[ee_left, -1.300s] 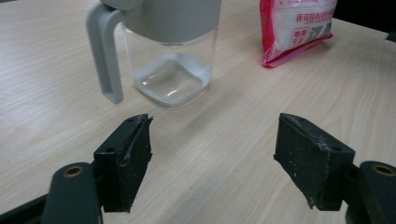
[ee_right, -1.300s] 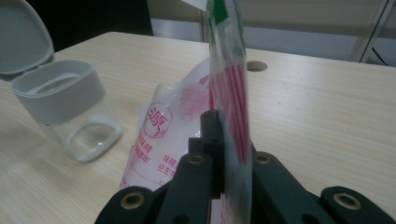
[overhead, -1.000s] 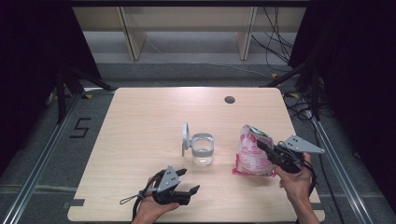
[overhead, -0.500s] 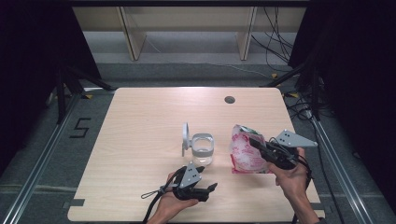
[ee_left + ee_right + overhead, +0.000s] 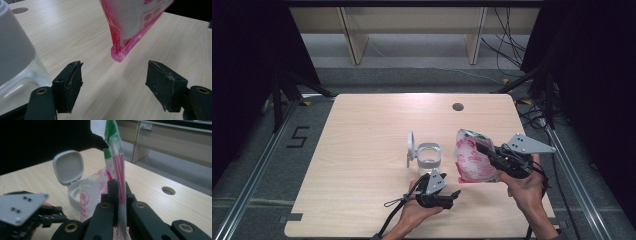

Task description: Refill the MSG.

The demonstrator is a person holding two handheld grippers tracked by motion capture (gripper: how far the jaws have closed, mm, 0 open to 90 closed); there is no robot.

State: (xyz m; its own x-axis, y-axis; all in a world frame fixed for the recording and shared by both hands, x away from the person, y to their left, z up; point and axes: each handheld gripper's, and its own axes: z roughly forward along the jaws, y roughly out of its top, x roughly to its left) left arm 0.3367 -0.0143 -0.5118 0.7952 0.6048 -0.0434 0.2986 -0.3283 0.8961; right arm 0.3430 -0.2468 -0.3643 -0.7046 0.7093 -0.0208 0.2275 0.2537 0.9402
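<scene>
The left gripper point(image 5: 447, 196) has slid right along the near edge, jaws wide and empty, to just below the open jar point(image 5: 428, 156). The right gripper point(image 5: 484, 150), clamped on the pink bag's point(image 5: 472, 160) edge, has lifted it clear of the table point(image 5: 362, 150), probably for pouring; the bag's bottom corner hangs just beyond the left fingers point(image 5: 70, 85).

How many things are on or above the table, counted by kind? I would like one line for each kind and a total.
Glass jar with open hinged lid: 1
Pink and white pouch, lifted off the table: 1
Grippers: 2, left gripper and right gripper
Total: 4
</scene>
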